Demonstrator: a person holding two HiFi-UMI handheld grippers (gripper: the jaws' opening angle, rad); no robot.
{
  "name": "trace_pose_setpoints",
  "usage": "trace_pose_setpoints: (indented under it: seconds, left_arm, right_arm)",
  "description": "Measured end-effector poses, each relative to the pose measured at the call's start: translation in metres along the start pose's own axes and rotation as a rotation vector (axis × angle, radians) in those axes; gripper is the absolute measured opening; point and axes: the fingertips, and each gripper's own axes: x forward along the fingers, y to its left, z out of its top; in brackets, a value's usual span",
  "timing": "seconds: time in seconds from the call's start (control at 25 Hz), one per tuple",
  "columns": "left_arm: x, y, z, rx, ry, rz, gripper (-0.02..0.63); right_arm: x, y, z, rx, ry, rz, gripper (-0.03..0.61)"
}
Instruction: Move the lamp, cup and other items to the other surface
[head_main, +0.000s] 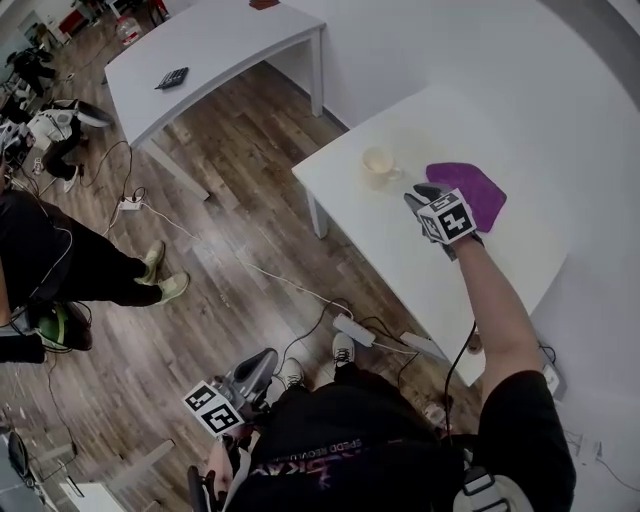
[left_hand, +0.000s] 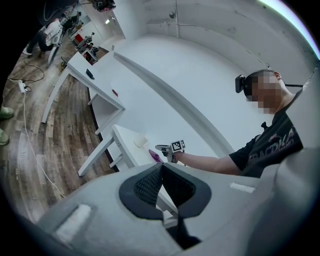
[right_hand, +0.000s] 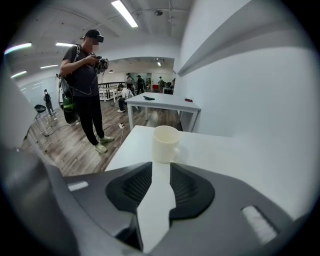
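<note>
A cream cup (head_main: 380, 163) stands upright on the white table (head_main: 400, 250), with a purple cloth (head_main: 470, 192) lying just right of it. My right gripper (head_main: 418, 194) hovers over the table between cup and cloth. In the right gripper view the cup (right_hand: 166, 144) stands a short way beyond the right gripper (right_hand: 160, 166), which is open with only bare tabletop between its pads. My left gripper (head_main: 266, 360) hangs low beside my body, away from the table. In its own view the left gripper (left_hand: 160, 168) is shut and empty, facing the cup (left_hand: 140, 141) and cloth (left_hand: 154, 156). No lamp is in view.
A second white table (head_main: 210, 50) stands farther back with a small black item (head_main: 172, 77) on it. A person (right_hand: 87, 85) stands on the wood floor to the left. Power strips (head_main: 355, 330) and cables lie under the near table. A white wall runs along the table's far side.
</note>
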Motion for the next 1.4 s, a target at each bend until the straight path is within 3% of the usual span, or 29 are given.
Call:
trace_pose_setpoints:
  seconds: [0.32, 0.84, 1.0, 1.4]
  left_arm:
    - [-0.007, 0.005, -0.01, -0.041, -0.01, 0.087, -0.005]
    - [-0.006, 0.01, -0.024, -0.086, -0.027, 0.155, -0.005]
    - [-0.005, 0.014, -0.025, -0.097, -0.031, 0.162, -0.005]
    - [0.002, 0.016, -0.022, -0.102, -0.023, 0.141, -0.005]
  right_arm:
    - [0.053, -0.033, 0.004, -0.152, 0.128, 0.016, 0.13]
    - [0.095, -0.033, 0.015, -0.259, 0.192, 0.086, 0.108]
    - [0.097, -0.034, 0.013, -0.255, 0.196, 0.097, 0.06]
    - [0.09, -0.031, 0.01, -0.117, 0.103, 0.058, 0.055]
